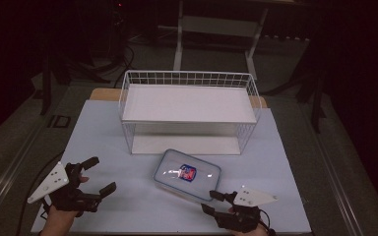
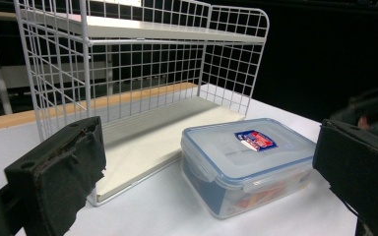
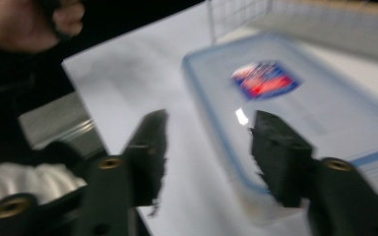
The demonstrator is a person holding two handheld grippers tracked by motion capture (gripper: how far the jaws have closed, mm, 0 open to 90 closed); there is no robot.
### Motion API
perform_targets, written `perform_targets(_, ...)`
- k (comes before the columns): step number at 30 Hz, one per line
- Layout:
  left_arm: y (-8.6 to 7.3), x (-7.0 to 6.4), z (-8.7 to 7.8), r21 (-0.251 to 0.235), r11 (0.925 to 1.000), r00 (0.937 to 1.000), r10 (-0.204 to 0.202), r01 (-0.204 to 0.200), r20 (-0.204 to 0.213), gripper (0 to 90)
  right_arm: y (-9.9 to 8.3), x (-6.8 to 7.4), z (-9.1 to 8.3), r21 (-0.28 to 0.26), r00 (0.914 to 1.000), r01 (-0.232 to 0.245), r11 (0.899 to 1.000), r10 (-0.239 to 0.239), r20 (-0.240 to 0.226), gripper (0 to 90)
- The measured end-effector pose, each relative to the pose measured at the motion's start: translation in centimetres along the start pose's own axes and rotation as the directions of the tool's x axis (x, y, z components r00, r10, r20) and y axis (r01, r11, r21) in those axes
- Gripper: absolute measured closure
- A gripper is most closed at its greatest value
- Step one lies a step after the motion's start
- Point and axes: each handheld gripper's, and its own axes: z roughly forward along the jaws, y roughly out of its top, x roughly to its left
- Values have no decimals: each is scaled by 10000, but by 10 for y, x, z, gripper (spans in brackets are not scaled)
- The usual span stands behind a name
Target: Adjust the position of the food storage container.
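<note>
From the high view, a clear plastic food box point(image 1: 187, 174) with a blue-rimmed lid and a red-and-blue label lay flat on the pale surface point(image 1: 128, 206), just in front of the lower level of a white wire rack point(image 1: 189, 110) and slightly askew to it. The left gripper point(image 1: 98, 177) hovered well to the box's left with its fingers spread wide and holding nothing, while the right gripper point(image 1: 207, 200) sat just beside the box's near right corner, also open and empty. In the left gripper view, the box point(image 2: 248, 162) stood between the two parted fingers point(image 2: 59, 172) but farther off, its side clips closed, with the rack point(image 2: 138, 73) and its lower shelf board right behind it. The right gripper view was blurred, yet it showed the box's lid point(image 3: 295, 103) close ahead, one finger point(image 3: 275, 152) over the lid's near edge and the other over bare surface, with the gap between them wide. The step in hand appeared to be taking hold of the box, probably to set it in the rack. To do it well, the right gripper would likely need to straddle the rim squarely at a corner or short side, close firmly on the lid edge without tipping the box, and let the left one steady the opposite side before any lift.
</note>
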Motion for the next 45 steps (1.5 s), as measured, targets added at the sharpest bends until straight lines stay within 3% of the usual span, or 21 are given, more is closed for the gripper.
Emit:
perform_targets(8, 0, 0, 0, 10, 10000, 10000, 55, -55, 15, 0, -11, -3, 20, 1105, 10000, 4, 9939, 0, -45, 747)
perform_targets(13, -1, 0, 0, 45, 9999, 10000, 91, -91, 2, 0, -15, -7, 24, 1567, 9997, -57, 9876, 17, 254, 898)
perform_targets(18, -1, 0, 1, 81, 9999, 9999, 94, -94, 36, 0, -17, -4, 26, 1892, 9983, 290, 9815, -381, 444, 900)
perform_targets(23, -2, 0, 1, 102, 9999, 10000, 86, -87, 29, 0, -17, -7, 23, 1897, 9975, 169, 9817, -296, 643, 900)
perform_targets(27, -2, 0, 1, 129, 9999, 10000, 69, -69, 40, 0, -17, -15, 15, 1700, 9932, -186, 9853, -13, 1162, 900)
perform_targets(32, -2, 0, 2, 135, 9999, 10000, 76, -76, 62, 0, -17, -28, 7, 1423, 9799, -528, 9884, 239, 1982, 900)
perform_targets(37, -2, 0, 2, 137, 9999, 9999, 96, -97, 57, 0, -18, -26, 13, 1791, 9873, -408, 9830, 122, 1582, 900)
perform_targets(45, -2, 0, 2, 150, 9999, 9999, 74, -76, 81, 0, -18, -32, 16, 1856, 9846, -328, 9821, -1, 1747, 900)
